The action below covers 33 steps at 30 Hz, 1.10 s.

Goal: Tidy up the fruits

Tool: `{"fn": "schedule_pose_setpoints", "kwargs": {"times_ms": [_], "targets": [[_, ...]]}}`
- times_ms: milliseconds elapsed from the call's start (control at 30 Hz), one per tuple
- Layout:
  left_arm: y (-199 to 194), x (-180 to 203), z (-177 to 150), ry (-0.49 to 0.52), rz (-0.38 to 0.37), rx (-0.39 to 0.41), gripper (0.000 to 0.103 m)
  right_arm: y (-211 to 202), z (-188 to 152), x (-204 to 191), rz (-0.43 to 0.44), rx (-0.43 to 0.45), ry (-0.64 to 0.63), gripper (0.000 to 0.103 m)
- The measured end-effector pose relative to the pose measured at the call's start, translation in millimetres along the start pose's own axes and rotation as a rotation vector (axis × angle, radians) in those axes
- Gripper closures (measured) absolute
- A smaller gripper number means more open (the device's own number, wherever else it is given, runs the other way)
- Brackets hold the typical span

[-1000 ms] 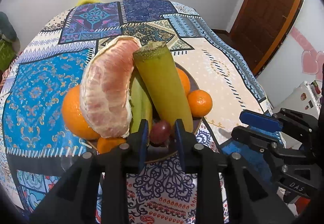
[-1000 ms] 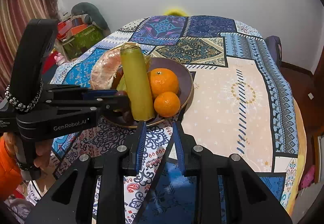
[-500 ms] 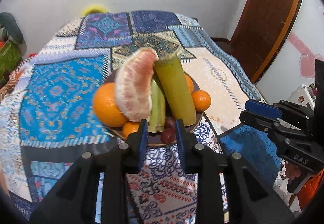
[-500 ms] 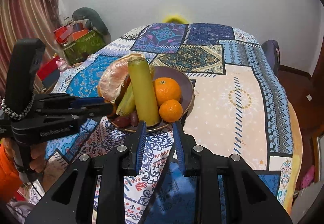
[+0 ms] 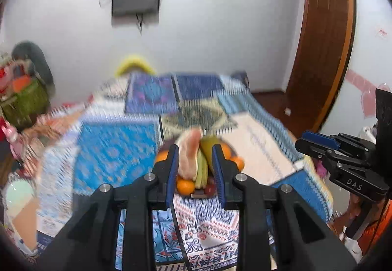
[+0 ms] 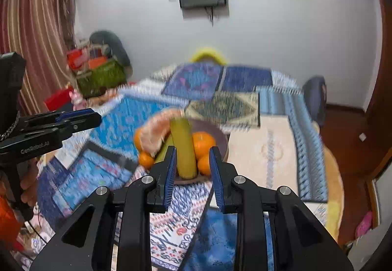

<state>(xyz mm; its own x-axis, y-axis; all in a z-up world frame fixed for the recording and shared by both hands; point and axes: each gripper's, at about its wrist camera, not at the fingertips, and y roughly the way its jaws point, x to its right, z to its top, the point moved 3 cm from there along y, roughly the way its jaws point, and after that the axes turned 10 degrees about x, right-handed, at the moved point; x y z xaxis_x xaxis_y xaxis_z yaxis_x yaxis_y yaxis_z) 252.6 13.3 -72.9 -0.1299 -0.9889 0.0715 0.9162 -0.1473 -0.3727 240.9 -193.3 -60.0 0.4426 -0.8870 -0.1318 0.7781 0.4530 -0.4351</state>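
Both views are smeared by motion blur, so the patchwork tablecloth shows only streaked colours and its patterns cannot be read. In the left wrist view the fruit plate is almost wholly hidden behind the left gripper, whose fingers cover the oranges at either side. The small dark fruit at the plate's front is too blurred to identify.

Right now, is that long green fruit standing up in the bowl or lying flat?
Propped up, tilted. The long green fruit leans among the oranges with its base in the bowl, top raised toward the peeled pomelo.
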Motion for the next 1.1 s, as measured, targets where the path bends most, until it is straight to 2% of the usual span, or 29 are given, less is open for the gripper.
{"fn": "schedule_pose_setpoints", "kwargs": {"times_ms": [133,267,333,367,400,433,533,700,733,767,800,967,1000,1033,1067,1100], "targets": [[-51.5,12.9,29.3,0.027,0.015,0.141,0.076,-40.5,29.3,-14.0,-0.020,0.126,-0.017,0.078],[-92.5,24.0,48.0,0.045,0.025,0.241,0.075,-88.6,55.5,-31.3,-0.014,0.259,-0.012,0.078],[-113.5,28.6,55.3,0.053,0.027,0.289,0.065,-107.3,63.1,-39.5,-0.014,0.307,-0.013,0.078],[-122.4,29.8,56.9,0.054,0.032,0.309,0.056,-118.4,67.1,-44.7,-0.011,0.333,-0.013,0.078],[-131.6,31.5,59.1,0.055,0.038,0.333,0.053,-127.6,70.0,-49.2,-0.009,0.355,-0.013,0.078],[-140.5,33.8,61.0,0.059,0.039,0.353,0.053,-135.6,71.8,-52.4,-0.009,0.372,-0.012,0.075],[-158.8,38.9,65.7,0.062,0.026,0.379,0.051,-156.0,75.5,-62.9,-0.014,0.422,-0.012,0.051],[-183.6,44.0,68.2,0.074,0.048,0.426,0.033,-183.3,74.7,-82.8,-0.058,0.488,-0.054,0.042],[-188.5,44.5,68.5,0.074,0.053,0.435,0.028,-184.1,75.1,-84.0,-0.061,0.493,-0.052,0.032],[-193.1,45.6,68.3,0.070,0.053,0.440,0.019,-188.7,74.9,-86.0,-0.069,0.504,-0.047,0.024],[-198.4,45.7,68.3,0.060,0.048,0.450,0.014,-191.4,74.3,-85.8,-0.075,0.513,-0.046,0.023],[-212.1,41.7,67.2,0.045,0.054,0.470,0.004,-196.1,74.4,-93.8,-0.096,0.530,-0.057,0.016],[-214.9,41.7,66.9,0.043,0.055,0.473,0.002,-196.8,74.4,-95.9,-0.095,0.532,-0.059,0.014],[-216.9,41.3,66.7,0.041,0.059,0.478,0.002,-198.6,73.6,-96.9,-0.096,0.534,-0.062,0.005],[-218.1,41.7,67.2,0.041,0.062,0.482,0.001,-200.7,73.0,-98.1,-0.099,0.539,-0.064,0.000],[-220.4,41.9,66.7,0.040,0.067,0.488,0.000,-203.3,72.2,-98.7,-0.108,0.551,-0.064,0.000]]}}
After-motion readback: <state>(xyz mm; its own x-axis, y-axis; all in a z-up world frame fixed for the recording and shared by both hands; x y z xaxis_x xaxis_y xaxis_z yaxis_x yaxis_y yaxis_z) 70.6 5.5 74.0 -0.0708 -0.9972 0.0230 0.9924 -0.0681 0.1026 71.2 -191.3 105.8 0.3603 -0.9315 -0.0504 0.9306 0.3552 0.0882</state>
